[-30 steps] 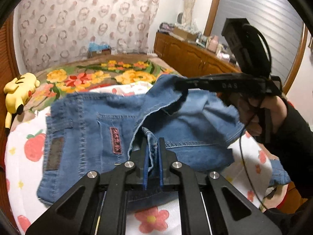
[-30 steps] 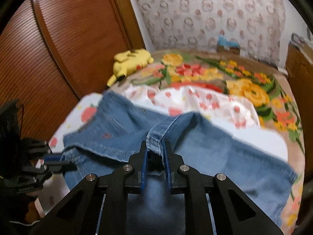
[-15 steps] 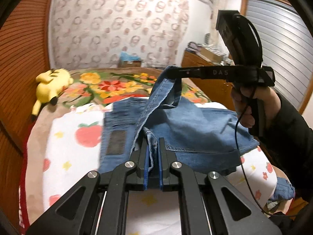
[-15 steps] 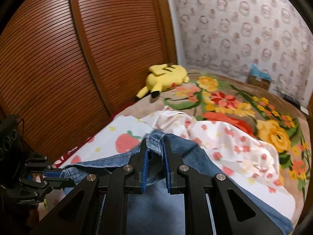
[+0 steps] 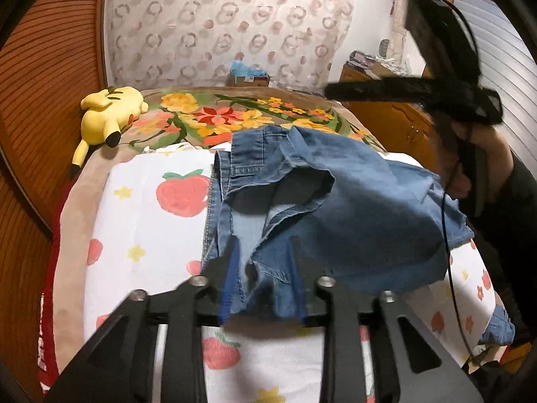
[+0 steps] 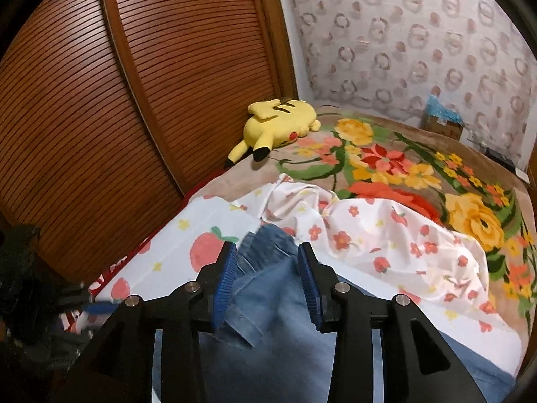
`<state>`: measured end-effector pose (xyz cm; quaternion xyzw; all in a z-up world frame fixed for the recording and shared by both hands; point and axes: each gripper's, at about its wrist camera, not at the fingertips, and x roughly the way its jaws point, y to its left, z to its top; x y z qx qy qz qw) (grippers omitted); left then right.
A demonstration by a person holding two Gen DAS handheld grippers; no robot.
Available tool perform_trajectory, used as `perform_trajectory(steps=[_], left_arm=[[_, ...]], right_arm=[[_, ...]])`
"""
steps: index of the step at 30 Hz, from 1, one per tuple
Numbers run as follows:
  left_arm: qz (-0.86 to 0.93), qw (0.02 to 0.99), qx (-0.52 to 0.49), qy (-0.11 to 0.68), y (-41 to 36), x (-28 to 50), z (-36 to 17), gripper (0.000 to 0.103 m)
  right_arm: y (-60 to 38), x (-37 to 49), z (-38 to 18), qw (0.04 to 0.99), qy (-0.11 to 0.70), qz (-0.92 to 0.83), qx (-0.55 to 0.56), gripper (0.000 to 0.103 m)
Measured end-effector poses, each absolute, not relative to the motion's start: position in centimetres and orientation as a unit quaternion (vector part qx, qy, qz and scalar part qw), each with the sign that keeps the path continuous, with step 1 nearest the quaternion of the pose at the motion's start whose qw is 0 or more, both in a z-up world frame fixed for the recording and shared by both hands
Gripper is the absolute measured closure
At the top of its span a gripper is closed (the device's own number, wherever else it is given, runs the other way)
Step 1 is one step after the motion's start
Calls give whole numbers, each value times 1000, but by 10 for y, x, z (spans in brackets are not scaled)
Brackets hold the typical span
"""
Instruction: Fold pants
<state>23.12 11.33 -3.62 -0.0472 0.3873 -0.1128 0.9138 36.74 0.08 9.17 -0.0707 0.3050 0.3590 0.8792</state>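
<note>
Blue denim pants (image 5: 352, 201) lie in a loose folded heap on the white strawberry sheet (image 5: 151, 221), waistband toward the far side. My left gripper (image 5: 265, 255) hovers at the near edge with its jaws opening; slack denim hangs between the blue pads, unpinched. In the right wrist view my right gripper (image 6: 266, 252) is also opening, with a hem of the pants (image 6: 278, 302) lying loose between its pads. A hand holds the right gripper (image 5: 332, 90), blurred, above the far right of the heap. The left gripper (image 6: 87, 305) is a blur at that view's left edge.
A yellow plush toy (image 5: 107, 114) rests on the floral blanket (image 5: 218, 117) at the far left. Slatted wooden doors (image 6: 100, 100) run close along the bed's left side. A wooden dresser (image 5: 396, 124) stands on the right, and a cardboard box (image 5: 250, 77) sits by the far wall.
Both grippers carried the pinched leg ends across the pants toward the waistband. Their jaws then parted, and the denim dropped out of the pinch onto the heap.
</note>
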Motion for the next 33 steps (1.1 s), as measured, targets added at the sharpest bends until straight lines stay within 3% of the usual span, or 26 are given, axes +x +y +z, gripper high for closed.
perform_trajectory(steps=[2, 21, 25, 30, 33], left_arm=[[-116, 916, -48, 381, 112, 234, -34, 57], [-160, 900, -36, 404, 46, 305, -31, 56], [-147, 898, -23, 413, 38, 315, -40, 57], [-146, 901, -2, 408, 34, 318, -41, 85], [-140, 906, 5, 400, 39, 319, -34, 91]], right_arm=[[-11, 358, 92, 884, 302, 350, -74, 64], [-80, 286, 71, 906, 310, 282, -64, 63], [-79, 285, 62, 903, 321, 279, -69, 57], [-83, 287, 58, 898, 331, 281, -64, 54], [-83, 290, 54, 895, 337, 284, -64, 53]])
